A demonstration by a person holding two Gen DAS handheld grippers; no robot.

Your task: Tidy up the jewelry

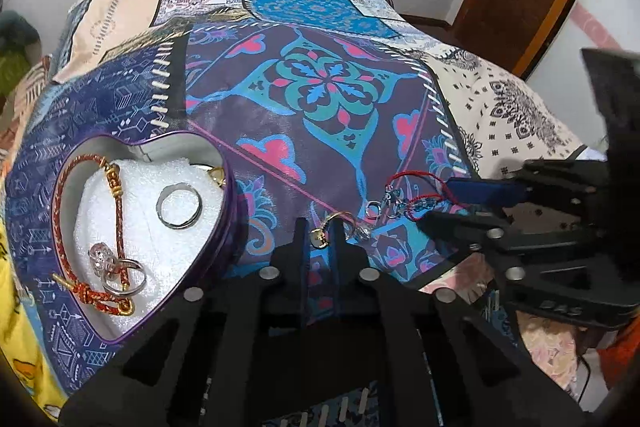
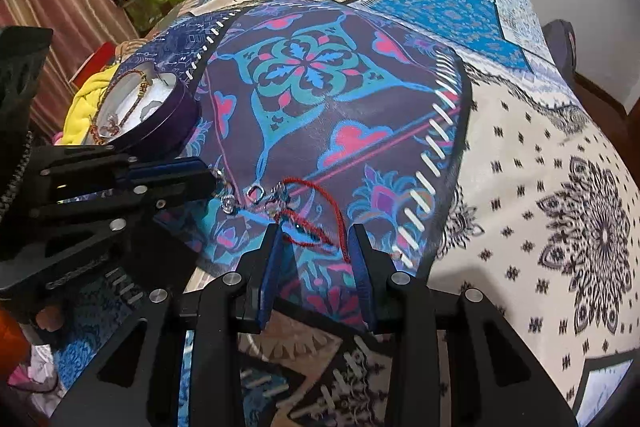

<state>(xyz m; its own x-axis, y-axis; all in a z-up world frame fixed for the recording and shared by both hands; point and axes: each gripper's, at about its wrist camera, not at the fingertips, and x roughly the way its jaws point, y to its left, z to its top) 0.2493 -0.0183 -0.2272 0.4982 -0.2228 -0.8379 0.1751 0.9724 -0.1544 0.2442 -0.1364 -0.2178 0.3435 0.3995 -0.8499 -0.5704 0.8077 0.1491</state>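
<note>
Gold ring (image 1: 326, 229): pinched at your left gripper (image 1: 320, 233) tips, on the cloth (image 1: 320, 75)
Red cord (image 2: 316, 211): lies between your right gripper (image 2: 316, 247) fingers, spread (not gripping)
Tin (image 1: 224, 227): near, left; lift the ring straight, then carry over the rim

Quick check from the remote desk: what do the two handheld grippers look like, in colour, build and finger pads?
Both match: the left gripper and the right gripper are matte black frames with triangular cut-outs and round silver pivot pins. Each finger tapers to a narrow tip lined with a blue pad. No cables or sleeves show. Pale lettering sits on the right gripper's side, too blurred to read.
</note>
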